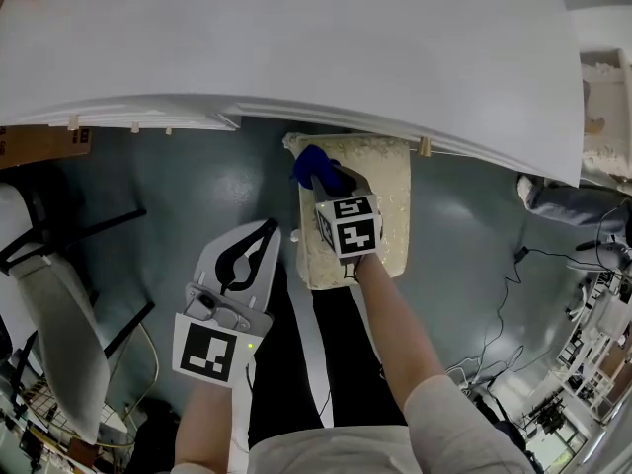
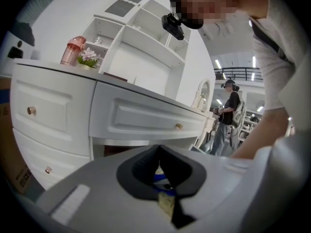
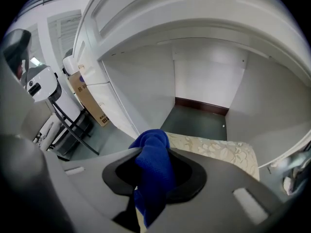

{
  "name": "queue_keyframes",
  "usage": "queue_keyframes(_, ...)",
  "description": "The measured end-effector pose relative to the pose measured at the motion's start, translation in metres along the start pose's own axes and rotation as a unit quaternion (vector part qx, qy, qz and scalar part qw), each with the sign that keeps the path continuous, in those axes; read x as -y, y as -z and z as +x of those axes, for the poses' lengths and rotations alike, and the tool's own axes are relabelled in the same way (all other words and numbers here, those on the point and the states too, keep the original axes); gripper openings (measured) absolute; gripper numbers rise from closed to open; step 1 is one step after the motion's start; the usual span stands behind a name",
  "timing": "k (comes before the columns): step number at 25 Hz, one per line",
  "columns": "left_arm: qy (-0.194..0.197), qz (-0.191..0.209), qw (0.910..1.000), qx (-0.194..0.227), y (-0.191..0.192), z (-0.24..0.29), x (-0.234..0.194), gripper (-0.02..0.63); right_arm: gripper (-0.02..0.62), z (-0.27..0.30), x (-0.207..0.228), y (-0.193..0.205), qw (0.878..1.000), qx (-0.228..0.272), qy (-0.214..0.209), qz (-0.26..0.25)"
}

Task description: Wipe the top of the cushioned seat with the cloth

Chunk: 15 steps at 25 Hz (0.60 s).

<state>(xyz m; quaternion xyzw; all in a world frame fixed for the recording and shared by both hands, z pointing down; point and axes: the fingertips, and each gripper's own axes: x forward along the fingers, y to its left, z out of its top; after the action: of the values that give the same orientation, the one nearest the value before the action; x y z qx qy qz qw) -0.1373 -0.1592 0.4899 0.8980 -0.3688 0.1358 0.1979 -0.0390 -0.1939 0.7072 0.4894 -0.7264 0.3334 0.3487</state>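
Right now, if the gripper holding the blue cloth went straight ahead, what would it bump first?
Probably the cushioned seat, just beyond the blue cloth that the right gripper is shut on. Depth is unclear; a flatter path could reach the desk's back panel instead.

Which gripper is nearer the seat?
Right. The right gripper is above the seat, shut on the cloth; the left gripper hangs beside the seat's left edge.

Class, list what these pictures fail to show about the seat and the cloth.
Whether the cloth touches the cushioned seat: in the right gripper view, the right gripper hides the cloth's lower end with its own body.
The seat's legs: head view, under its cushion.
Most of the seat: left gripper view, the left gripper with its shut jaws leaves a sliver.
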Motion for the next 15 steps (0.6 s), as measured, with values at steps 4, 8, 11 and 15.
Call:
queue_keyframes(4,-0.002,0.002,1.0000,-0.003,-0.001,0.006,0.006,0.000,0.109,-0.003,0.018,0.003,1.000,0.001,0.008,0.001)
queue_keyframes(8,-0.007,0.003,1.0000,0.001,-0.003,0.013,0.015,0.000,0.107,-0.009,0.041,0.008,1.000,0.001,0.015,-0.001)
queue_keyframes(11,-0.011,0.005,0.9999,0.000,-0.002,0.017,0.023,0.000,0.107,-0.014,0.060,0.013,1.000,0.002,0.022,0.006)
queue_keyframes(15,-0.016,0.005,0.9999,0.001,-0.003,0.024,0.034,0.000,0.109,-0.022,0.086,0.019,0.999,0.001,0.030,0.015)
